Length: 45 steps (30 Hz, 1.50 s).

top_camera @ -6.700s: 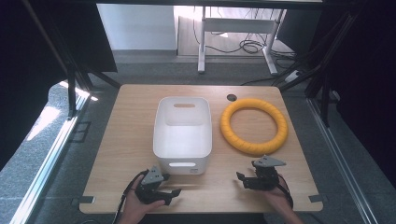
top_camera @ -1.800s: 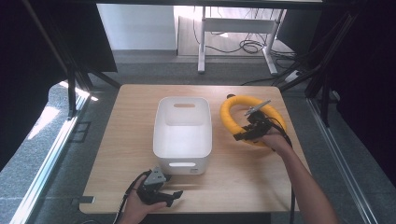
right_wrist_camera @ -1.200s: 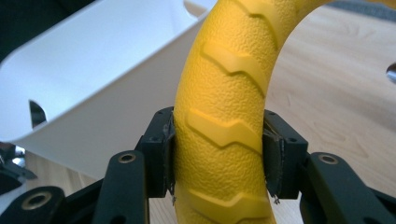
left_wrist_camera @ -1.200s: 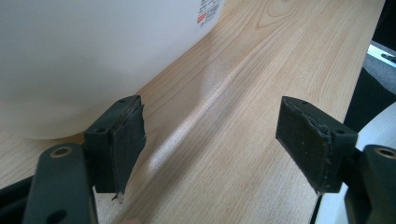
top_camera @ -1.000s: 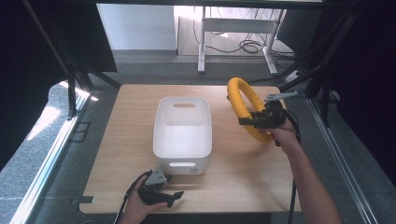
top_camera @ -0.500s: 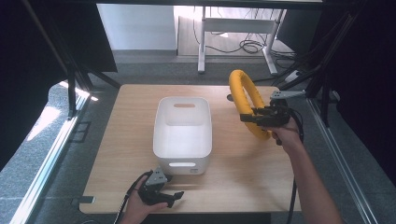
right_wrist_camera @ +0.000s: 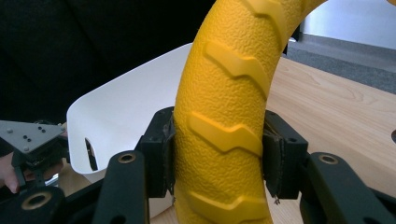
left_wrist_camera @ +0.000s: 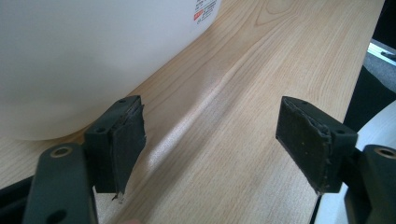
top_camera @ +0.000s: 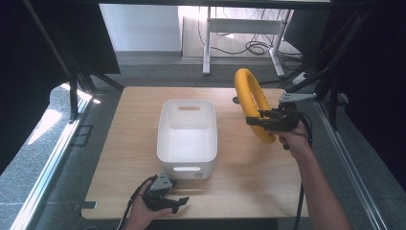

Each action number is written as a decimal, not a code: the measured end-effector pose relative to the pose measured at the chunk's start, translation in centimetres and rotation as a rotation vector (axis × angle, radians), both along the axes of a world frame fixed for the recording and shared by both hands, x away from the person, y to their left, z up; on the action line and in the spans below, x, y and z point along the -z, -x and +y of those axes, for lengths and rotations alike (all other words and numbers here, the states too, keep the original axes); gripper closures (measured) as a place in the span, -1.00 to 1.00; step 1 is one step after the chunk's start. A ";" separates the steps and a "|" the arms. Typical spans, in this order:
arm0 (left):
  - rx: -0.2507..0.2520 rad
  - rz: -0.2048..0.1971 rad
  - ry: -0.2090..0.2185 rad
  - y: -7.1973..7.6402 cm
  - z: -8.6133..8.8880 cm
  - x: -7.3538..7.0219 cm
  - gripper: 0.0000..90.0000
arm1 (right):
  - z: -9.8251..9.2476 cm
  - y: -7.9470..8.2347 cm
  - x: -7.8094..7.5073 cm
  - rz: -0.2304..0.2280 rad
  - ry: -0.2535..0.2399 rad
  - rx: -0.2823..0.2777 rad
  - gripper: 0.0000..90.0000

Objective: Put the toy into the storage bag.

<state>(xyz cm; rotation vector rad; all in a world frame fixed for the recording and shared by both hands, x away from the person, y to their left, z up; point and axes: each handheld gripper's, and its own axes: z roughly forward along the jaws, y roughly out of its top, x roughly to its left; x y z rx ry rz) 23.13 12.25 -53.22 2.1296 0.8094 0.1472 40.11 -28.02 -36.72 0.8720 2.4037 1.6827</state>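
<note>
My right fingers [right_wrist_camera: 218, 154] clamp the yellow ring [top_camera: 253, 103] upright, right of the white bin [top_camera: 187, 132], to clear its rim; left fingers [left_wrist_camera: 219, 140] rest open, empty.

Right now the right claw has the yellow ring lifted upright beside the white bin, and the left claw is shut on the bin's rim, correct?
Not quite. The left claw is open on nothing, beside the white bin, as the left gripper view shows. The right claw does hold the yellow ring upright.

The bin [top_camera: 187, 129] stands mid-table [top_camera: 129, 143]; right of it, the ring [top_camera: 252, 103] stands on edge, lifted.
</note>
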 end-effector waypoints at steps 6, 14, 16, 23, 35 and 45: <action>-0.002 0.000 0.002 0.0 0.0 0.0 -0.47 | 0.3 0.6 -0.7 -0.023 -0.011 -0.014 0.16; 0.003 -0.001 0.000 0.0 -0.1 0.0 -0.47 | 1.0 1.1 -1.3 -0.039 -0.030 -0.037 0.15; 0.003 -0.001 -0.001 0.0 -0.1 0.0 -0.47 | 1.1 1.3 -1.4 -0.045 -0.033 -0.042 0.16; 0.003 -0.001 0.001 0.0 0.0 0.0 -0.47 | 1.7 1.5 -1.8 -0.052 -0.055 -0.067 0.16; 0.004 0.000 -0.005 0.0 -0.1 0.0 -0.47 | 2.0 2.0 -2.7 -0.069 -0.097 -0.086 0.16; 0.002 0.002 -0.004 0.0 -0.1 0.0 -0.47 | 2.4 2.2 -3.3 -0.081 -0.130 -0.106 0.16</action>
